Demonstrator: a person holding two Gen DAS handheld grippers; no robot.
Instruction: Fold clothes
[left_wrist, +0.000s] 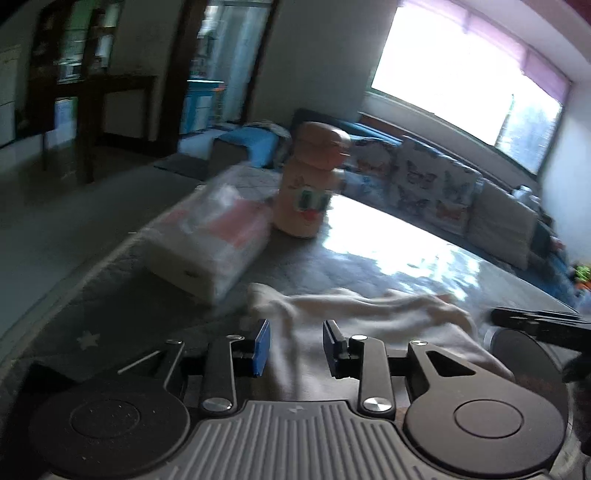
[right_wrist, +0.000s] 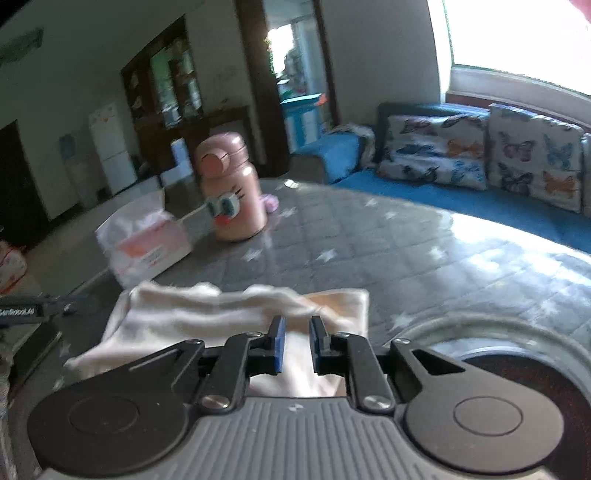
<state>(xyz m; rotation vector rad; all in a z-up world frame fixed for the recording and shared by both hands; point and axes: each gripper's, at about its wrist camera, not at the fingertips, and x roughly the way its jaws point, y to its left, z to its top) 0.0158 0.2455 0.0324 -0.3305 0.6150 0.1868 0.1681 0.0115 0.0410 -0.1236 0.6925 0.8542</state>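
While my left gripper (left_wrist: 295, 345) hangs spread and my right gripper (right_wrist: 295, 341) narrowly parted, a white garment (right_wrist: 221, 317), blurred, possibly socks, lies beneath.

Pink bottle (right_wrist: 232, 192) beside tissue pack (right_wrist: 142, 243) on grey starred table (right_wrist: 369, 236).

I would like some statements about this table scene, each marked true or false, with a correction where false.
1. The white cloth lies on the grey table. True.
2. The pink bottle lies on its side. False: it stands upright.
3. The left gripper has its jaws apart. True.
4. The tissue pack rests on top of the cloth. False: it sits on the table beyond the cloth, beside the bottle.
5. The right gripper is open, above the cloth. True.
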